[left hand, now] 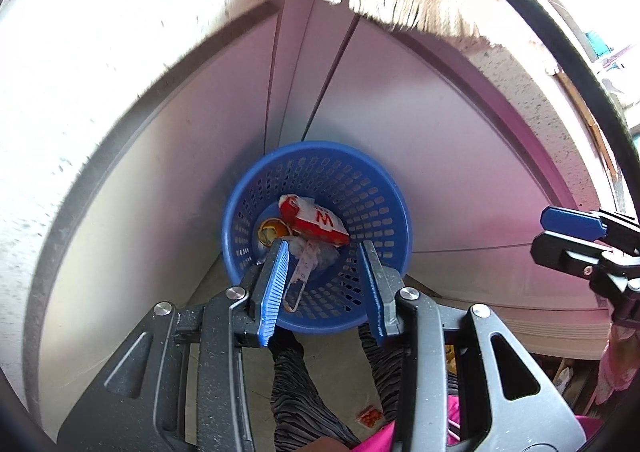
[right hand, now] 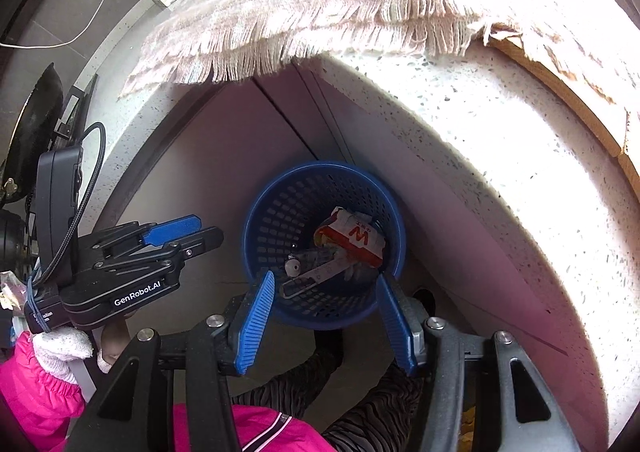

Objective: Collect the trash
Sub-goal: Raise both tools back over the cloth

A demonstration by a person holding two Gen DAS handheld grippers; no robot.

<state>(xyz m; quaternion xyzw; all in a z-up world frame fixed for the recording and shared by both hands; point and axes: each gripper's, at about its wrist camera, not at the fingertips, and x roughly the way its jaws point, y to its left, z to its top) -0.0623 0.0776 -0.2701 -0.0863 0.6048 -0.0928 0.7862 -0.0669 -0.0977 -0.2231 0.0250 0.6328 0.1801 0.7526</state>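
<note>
At the far left of the right wrist view we see the left gripper (right hand: 208,230), held by a gloved hand (right hand: 64,344) with a pink sleeve (right hand: 36,384) below it. Its jaws stand apart with nothing between them. In its own camera the same gripper (left hand: 326,248) hangs over the basket, and a pale strip of trash (left hand: 302,272) lies just beside its left pad; it seems to lie in the basket below, not in the jaws, though the fisheye makes the depth hard to judge.

Moving to the middle of both frames, the blue basket (right hand: 256,212) sits on the floor in the corner under the speckled counter (right hand: 460,124). Inside it lie a red and white wrapper (right hand: 356,238), a flat grey strip-like piece (right hand: 316,274) and, in the left wrist view, something yellow and round (left hand: 269,232).

The right gripper (right hand: 326,284) frames the basket's near rim with its jaws moderately wide and empty; from the left camera it shows at the right edge (left hand: 560,232). In the upper part of the frame a fringed cloth (right hand: 320,12) overhangs the counter.

We judge that both hands are empty and that the trash seen here is already in the basket. To do this step well, we would lift both grippers straight up, clear of the rim so the light basket is not tipped, and avoid snagging the cloth's fringe on the way to any remaining litter.
</note>
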